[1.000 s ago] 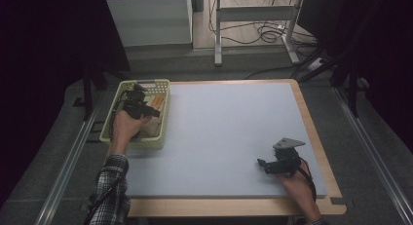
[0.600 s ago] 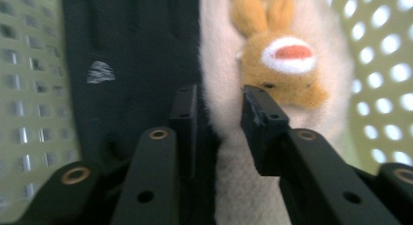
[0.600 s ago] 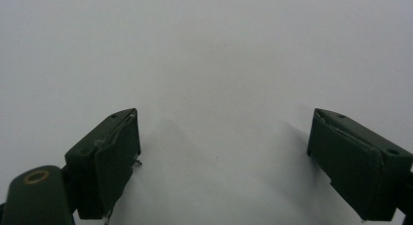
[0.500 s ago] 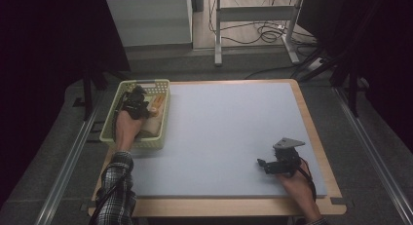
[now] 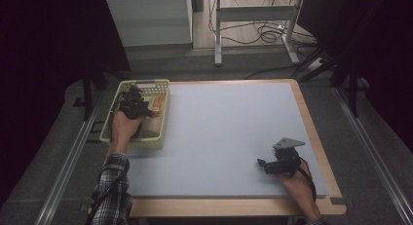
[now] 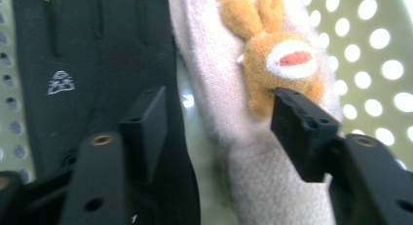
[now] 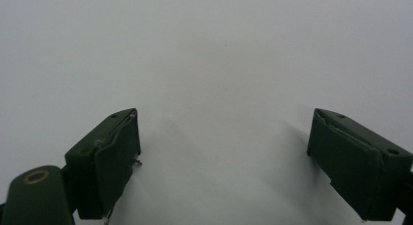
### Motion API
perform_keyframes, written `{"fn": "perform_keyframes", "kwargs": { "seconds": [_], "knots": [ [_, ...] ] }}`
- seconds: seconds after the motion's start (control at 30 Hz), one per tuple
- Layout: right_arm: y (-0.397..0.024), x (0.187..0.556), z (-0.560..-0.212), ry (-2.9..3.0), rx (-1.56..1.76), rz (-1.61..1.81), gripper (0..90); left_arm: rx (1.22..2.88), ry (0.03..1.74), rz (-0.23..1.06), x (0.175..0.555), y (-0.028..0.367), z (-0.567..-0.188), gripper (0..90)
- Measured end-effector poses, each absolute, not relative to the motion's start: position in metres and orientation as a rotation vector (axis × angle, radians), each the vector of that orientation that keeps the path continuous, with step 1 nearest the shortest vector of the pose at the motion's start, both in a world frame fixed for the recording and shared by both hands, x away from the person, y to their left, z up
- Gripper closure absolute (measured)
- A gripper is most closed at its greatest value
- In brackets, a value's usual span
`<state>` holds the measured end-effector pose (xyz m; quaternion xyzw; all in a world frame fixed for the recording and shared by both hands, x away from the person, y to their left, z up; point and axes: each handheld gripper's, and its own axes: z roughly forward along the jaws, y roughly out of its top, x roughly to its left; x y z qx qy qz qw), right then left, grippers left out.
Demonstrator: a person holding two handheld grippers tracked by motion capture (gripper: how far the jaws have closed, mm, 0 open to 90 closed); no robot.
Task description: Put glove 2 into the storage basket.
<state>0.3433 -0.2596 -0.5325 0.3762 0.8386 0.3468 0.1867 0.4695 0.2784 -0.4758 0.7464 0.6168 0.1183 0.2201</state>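
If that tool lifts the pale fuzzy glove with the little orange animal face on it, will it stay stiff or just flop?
Probably flop: the pale fuzzy glove looks like soft knit lying limp in the basket. Likely light, too. Its fuzzy surface should grip rather than slip, though the black glove lying alongside might get snagged.

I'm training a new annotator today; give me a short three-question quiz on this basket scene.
1. True or false: the right gripper holds a glove.
2. Which lies beside the black glove in the basket? A) a pale glove with an orange plush animal B) a spoon C) a cup
3. What do the left gripper jaws straddle?

Key: 1 false, open over the bare mat. 2 A. 3 the seam between the two gloves, jaws apart.
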Motion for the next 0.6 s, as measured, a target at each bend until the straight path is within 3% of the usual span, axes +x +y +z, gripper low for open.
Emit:
{"fn": "perform_keyframes", "kwargs": {
  "seconds": [0.2,0.6],
  "knots": [
    [-0.26,0.343,-0.532,2.361,1.06,0.976,11.8,1.996,1.654,0.361,0.459,0.288,-0.465,19.8],
    [-0.259,0.343,-0.532,2.36,1.058,0.976,11.8,1.967,1.46,0.379,0.43,0.283,-0.445,4.8]
  ]
}}
